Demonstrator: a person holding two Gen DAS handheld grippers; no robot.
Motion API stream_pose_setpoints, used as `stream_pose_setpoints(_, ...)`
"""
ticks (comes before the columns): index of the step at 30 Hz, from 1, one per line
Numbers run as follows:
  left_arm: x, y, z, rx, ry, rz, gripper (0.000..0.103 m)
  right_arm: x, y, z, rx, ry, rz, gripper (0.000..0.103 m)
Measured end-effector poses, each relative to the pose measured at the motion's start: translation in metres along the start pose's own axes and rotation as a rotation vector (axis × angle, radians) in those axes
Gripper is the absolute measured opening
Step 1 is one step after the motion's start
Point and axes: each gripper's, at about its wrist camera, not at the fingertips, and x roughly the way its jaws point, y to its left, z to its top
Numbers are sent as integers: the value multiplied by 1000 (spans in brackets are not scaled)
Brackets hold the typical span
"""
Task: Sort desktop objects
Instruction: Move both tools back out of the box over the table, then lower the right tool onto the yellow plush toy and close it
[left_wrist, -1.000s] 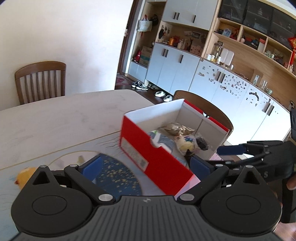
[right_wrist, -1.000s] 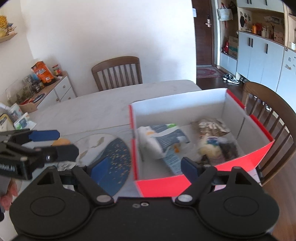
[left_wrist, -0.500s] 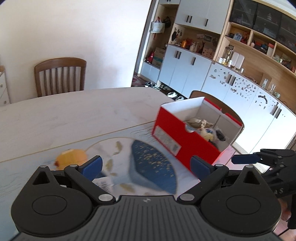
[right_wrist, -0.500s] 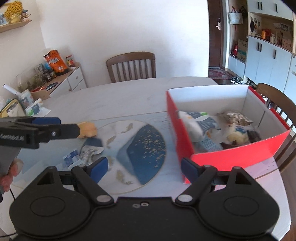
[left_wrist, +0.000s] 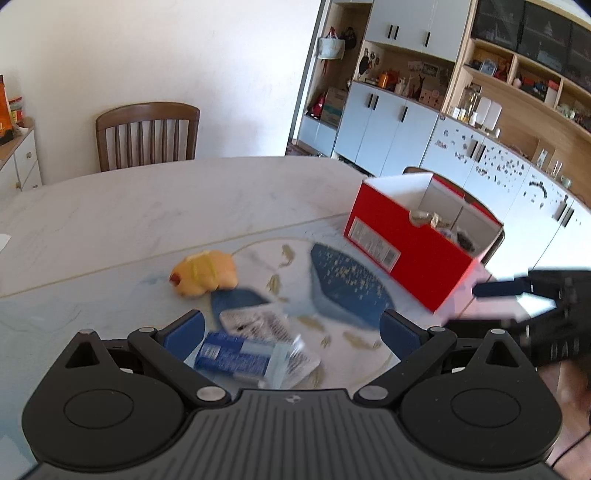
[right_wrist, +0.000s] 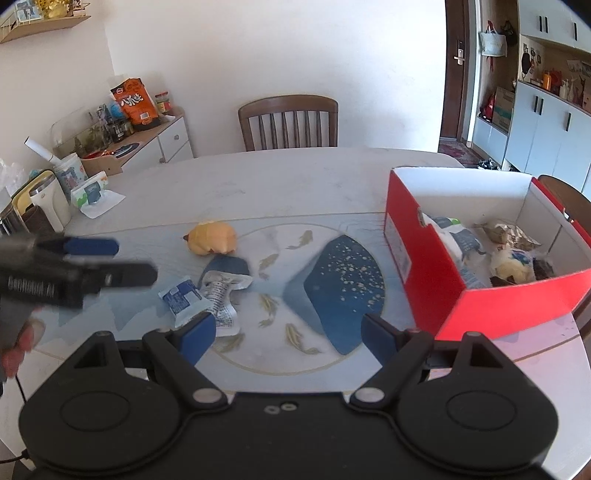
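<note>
A red shoebox (right_wrist: 424, 266) (left_wrist: 406, 251) stands at the table's right and holds several snack packets (right_wrist: 509, 254). On the mat lie a yellow plush toy (right_wrist: 212, 238) (left_wrist: 205, 273), a blue-and-white packet (right_wrist: 183, 297) (left_wrist: 232, 356) and a silver wrapper (right_wrist: 221, 291) (left_wrist: 255, 319). My left gripper (left_wrist: 291, 328) (right_wrist: 110, 262) is open and empty, just above the two packets. My right gripper (right_wrist: 288, 332) is open and empty over the mat, left of the box; one of its fingers (left_wrist: 506, 286) shows in the left wrist view.
A round fish-print mat (right_wrist: 332, 291) covers the table's near part. A wooden chair (right_wrist: 288, 122) stands at the far side, another (right_wrist: 565, 199) behind the box. A sideboard (right_wrist: 147, 144) with jars and a snack bag is at the left, with cups and a kettle (right_wrist: 48, 199) on the table edge.
Both grippers have pulled back and swung left, away from the red box. The toy and loose packets have come into view under the left gripper. Both stay open and empty.
</note>
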Motion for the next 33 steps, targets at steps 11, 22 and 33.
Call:
stream_pose_setpoints(11,-4,1,-58,-13,68,15,101,29,15,8,-14,-8,12,86)
stream_pose_setpoints(22,3,-8,-84,-13,105,16,101,66,34,11,-62,13,-9,81)
stream_pose_setpoints(33,6,-12,-92,-1,114,36,99,100,45,22,-75,37,-4,78)
